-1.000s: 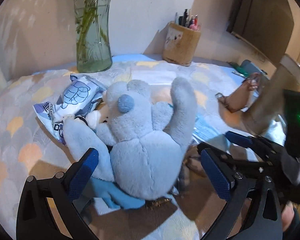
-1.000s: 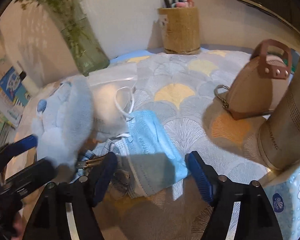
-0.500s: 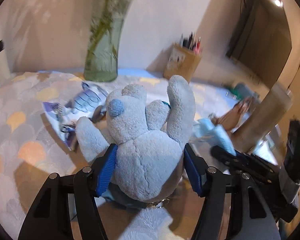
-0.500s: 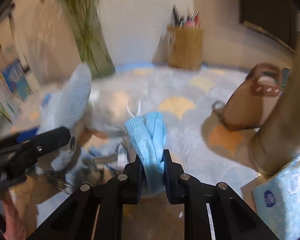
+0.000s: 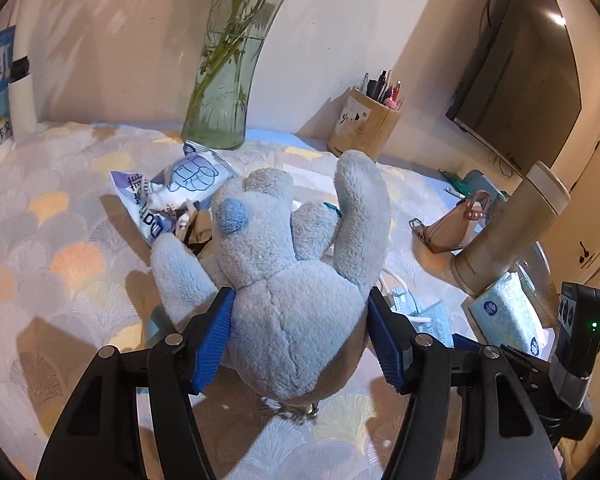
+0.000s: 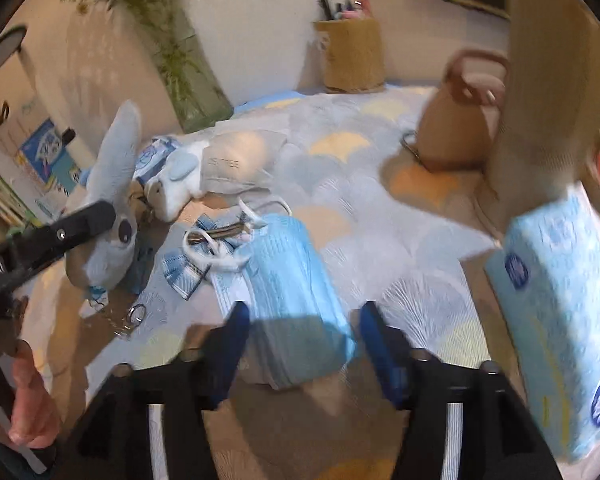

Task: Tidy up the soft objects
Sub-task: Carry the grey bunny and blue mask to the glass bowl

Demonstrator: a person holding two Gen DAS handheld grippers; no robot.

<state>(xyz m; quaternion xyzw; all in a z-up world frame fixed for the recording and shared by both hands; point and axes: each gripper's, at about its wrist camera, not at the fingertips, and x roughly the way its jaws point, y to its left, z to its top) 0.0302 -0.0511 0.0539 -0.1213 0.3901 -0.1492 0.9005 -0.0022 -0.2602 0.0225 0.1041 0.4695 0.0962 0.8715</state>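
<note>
Left gripper (image 5: pixel 300 338) pinching the blue plush (image 5: pixel 296 280), lifting it off the tabletop (image 5: pixel 60 208) in front of the vase (image 5: pixel 224 80), right gripper (image 6: pixel 300 344) opening around the mask (image 6: pixel 296 292), lying right of the plush

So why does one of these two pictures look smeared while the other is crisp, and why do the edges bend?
Right wrist view: motion blur smears the tissue pack and tan bottle. Left wrist view: sharp on the blue plush toy, with glare on the dark screen and leaf shadows on the wall. Both: fisheye lenses curve the edges and darken the corners.
</note>
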